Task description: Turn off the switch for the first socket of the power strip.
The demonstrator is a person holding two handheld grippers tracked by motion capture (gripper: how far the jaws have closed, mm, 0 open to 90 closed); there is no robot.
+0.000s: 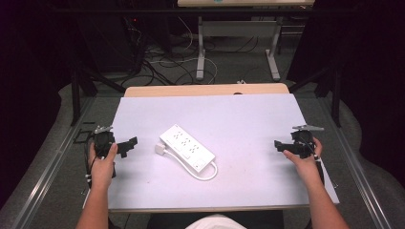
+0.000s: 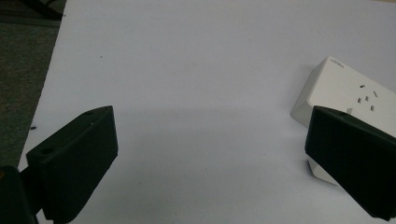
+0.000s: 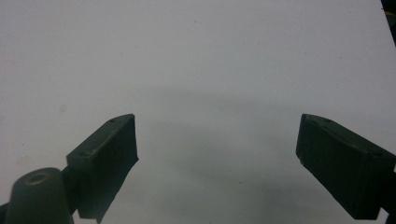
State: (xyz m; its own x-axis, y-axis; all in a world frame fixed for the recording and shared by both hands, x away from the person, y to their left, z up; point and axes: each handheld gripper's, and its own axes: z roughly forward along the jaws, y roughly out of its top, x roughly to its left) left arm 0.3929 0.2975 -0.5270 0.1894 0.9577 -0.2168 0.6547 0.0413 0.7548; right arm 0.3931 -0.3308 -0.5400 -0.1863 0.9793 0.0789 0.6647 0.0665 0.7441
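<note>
From the high view, I hold my left gripper (image 1: 128, 144) at the left edge of the table (image 1: 248, 114) and my right gripper (image 1: 280, 145) near the right edge, both empty. The white power strip (image 1: 187, 148) lies diagonally between them, nearer my left, its cord (image 1: 206, 174) looped at the near end and its plug (image 1: 160, 149) beside it.

In the left gripper view, my jaws stand wide apart, and the strip's corner (image 2: 345, 88) shows just beyond the right jaw. If I close from this angle, I judge I could clip that corner and skid the strip away.

In the right gripper view, my jaws gape over bare table. Reaching in blind could snag the cord.
</note>
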